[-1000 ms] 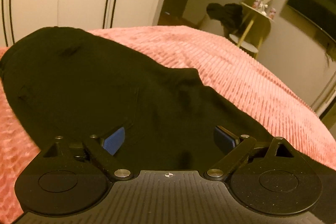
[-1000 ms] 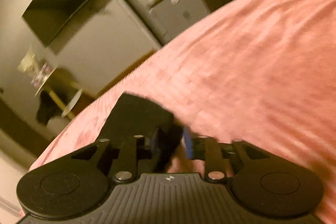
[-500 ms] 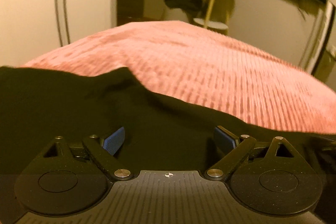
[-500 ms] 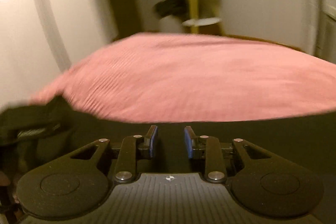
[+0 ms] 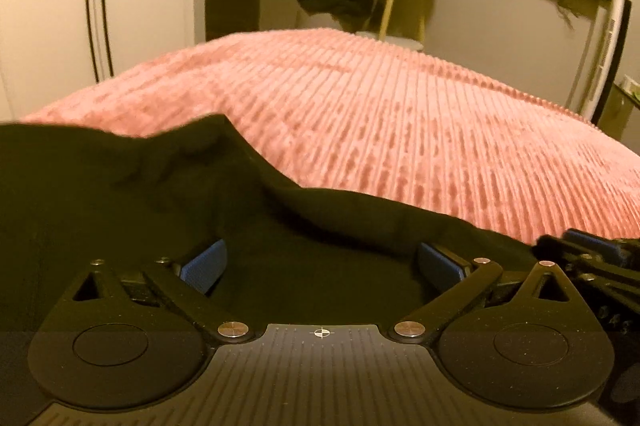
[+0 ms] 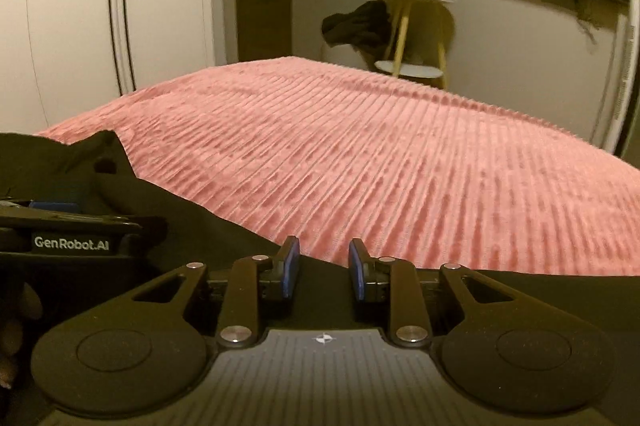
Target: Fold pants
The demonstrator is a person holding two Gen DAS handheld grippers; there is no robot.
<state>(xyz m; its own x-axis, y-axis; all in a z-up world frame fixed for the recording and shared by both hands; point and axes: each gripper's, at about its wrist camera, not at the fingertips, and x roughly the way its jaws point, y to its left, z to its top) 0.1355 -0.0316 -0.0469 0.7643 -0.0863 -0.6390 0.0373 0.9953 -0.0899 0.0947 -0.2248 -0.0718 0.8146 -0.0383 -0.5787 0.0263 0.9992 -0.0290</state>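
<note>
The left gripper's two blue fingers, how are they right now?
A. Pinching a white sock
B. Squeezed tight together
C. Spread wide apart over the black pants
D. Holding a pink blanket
C. In the left wrist view the left gripper has its blue fingers far apart, with the black pants lying loose between and beneath them on the pink bedspread, nothing pinched.
</note>
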